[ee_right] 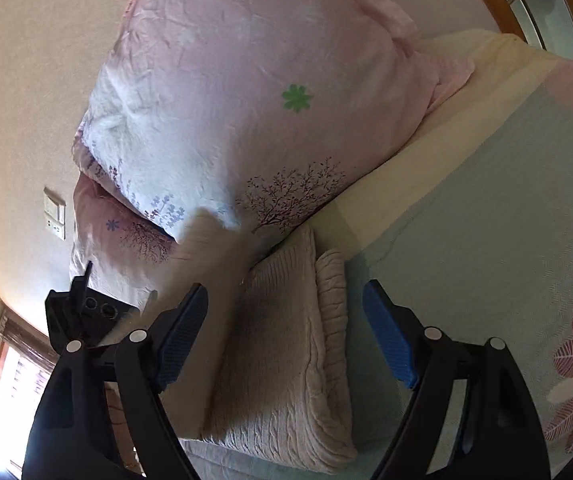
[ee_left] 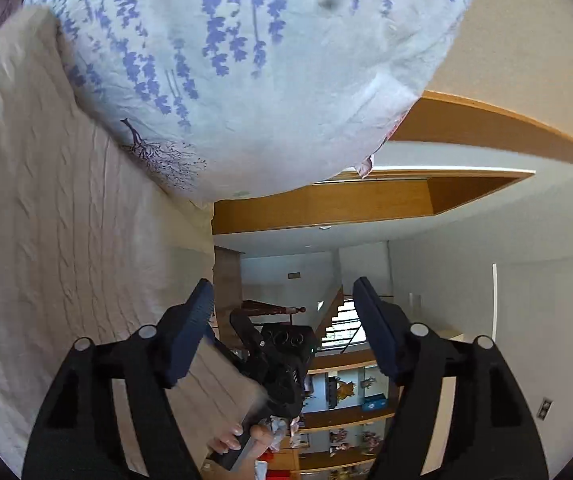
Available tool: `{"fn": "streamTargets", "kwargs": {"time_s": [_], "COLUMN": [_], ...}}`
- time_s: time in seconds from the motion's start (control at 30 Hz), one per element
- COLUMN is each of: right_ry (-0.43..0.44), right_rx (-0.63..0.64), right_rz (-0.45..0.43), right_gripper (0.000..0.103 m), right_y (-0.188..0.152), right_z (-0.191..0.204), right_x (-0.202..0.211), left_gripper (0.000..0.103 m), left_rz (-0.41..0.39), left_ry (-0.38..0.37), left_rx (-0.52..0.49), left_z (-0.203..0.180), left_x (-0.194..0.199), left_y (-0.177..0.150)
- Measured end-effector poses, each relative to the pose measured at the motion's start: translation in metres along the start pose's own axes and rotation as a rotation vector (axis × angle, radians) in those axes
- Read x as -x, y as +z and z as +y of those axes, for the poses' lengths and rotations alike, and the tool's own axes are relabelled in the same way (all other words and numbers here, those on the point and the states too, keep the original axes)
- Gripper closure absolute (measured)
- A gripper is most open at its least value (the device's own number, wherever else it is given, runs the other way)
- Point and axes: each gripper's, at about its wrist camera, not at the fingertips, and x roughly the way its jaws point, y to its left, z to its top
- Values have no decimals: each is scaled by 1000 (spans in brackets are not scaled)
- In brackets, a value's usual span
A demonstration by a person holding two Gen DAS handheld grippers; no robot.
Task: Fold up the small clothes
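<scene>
A pale pink-beige knitted garment [ee_right: 282,360] lies folded on the bed, with a folded edge on its right side. My right gripper [ee_right: 284,340] is open, its blue-padded fingers either side of the garment, holding nothing. In the left wrist view the same knitted fabric [ee_left: 46,208] fills the left side. My left gripper [ee_left: 282,328] is open and empty, the fabric beside its left finger. The right gripper's body [ee_left: 282,360] shows between the left fingers, held by a hand [ee_left: 246,440].
A floral pillow [ee_right: 238,100] lies just beyond the garment, also in the left wrist view [ee_left: 238,60]. A light blue leaf-print bedsheet [ee_right: 486,220] spans the right. A wall [ee_right: 26,120] with a switch [ee_right: 54,212] is at left. Shelves [ee_left: 346,420] stand in the room.
</scene>
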Motion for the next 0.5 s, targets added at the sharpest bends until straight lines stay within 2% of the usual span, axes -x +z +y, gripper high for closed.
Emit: {"fn": "streamTargets", "kwargs": {"time_s": [0.03,0.07,0.13,0.17,0.2,0.27,0.33,0.37,0.43,0.5], "right_ry": [7,9,11,8,6,12,7,-12,-9,-42], "right_rx": [-13,-26,-25,-21,-18,-14,-11,11,28,41], "right_rz": [32,66,136,175,208,278,325,329,336,344], "right_gripper": [13,8,6,6,6,6,7,11,26,54], "right_y": [4,8,12,12,11,8,2,-1,-7,-14], "right_z": [-4,-8,-11,-12,-12,-12,-10,-7,-3,-4], "right_x": [-3,-7,-19,-28,-36,-56,-70,-74,-78,-81], "left_gripper": [20,10,7,6,6,6,6,7,5,5], "left_rz": [-23,-70,-140,-153,-145,-99,-25,-5,11,-31], "left_ry": [45,143,342,482,576,653,693,707,726,729], "left_rx": [-59,-136,-241,-282,-294,-260,-207,-202,-223,-289], "left_z": [-7,-15,-23,-21,-16,3,25,32,42,36], "left_x": [10,27,55,67,76,80,72,66,51,36], "left_y": [-2,-3,-7,-9,-13,-15,-24,-27,-36,-41]}}
